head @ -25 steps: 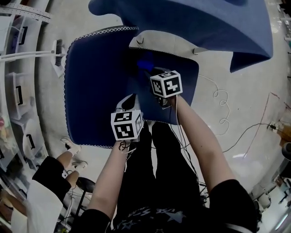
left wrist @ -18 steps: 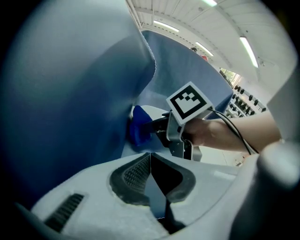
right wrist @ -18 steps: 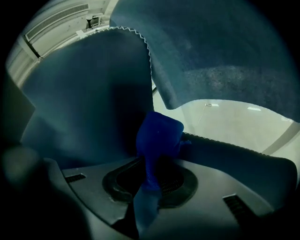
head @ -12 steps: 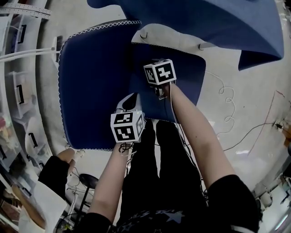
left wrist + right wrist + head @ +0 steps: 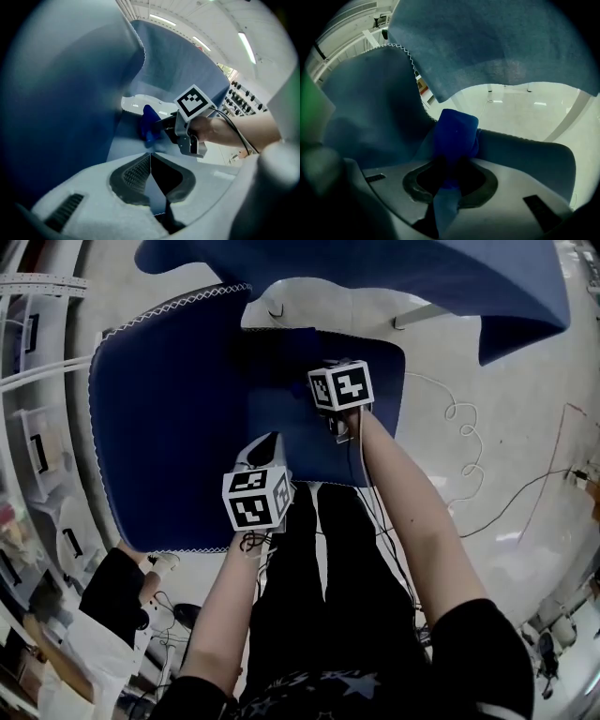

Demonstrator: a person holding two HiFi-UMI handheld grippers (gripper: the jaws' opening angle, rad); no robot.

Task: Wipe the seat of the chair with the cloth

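The chair's blue seat (image 5: 380, 427) lies under my right gripper (image 5: 325, 369), whose marker cube hides its tips in the head view. That gripper (image 5: 450, 180) is shut on a bright blue cloth (image 5: 454, 136), bunched and pressed on the seat; the cloth (image 5: 149, 123) also shows in the left gripper view. A big dark blue cover (image 5: 169, 427) with a white zigzag hem hangs over the chair's left side. My left gripper (image 5: 272, 440) is at the cover's near right part, and its jaws (image 5: 151, 173) are shut on a thin fold of that cover.
The blue backrest cover (image 5: 394, 277) hangs above the seat, with white chair frame (image 5: 309, 310) between. Cables (image 5: 464, 442) trail on the floor at right. Shelving (image 5: 37, 427) stands at left. A person (image 5: 103, 615) is at the lower left.
My right gripper has slid the cloth farther across the seat toward the backrest, and its cube now hides the cloth in the head view. The left gripper has barely moved.
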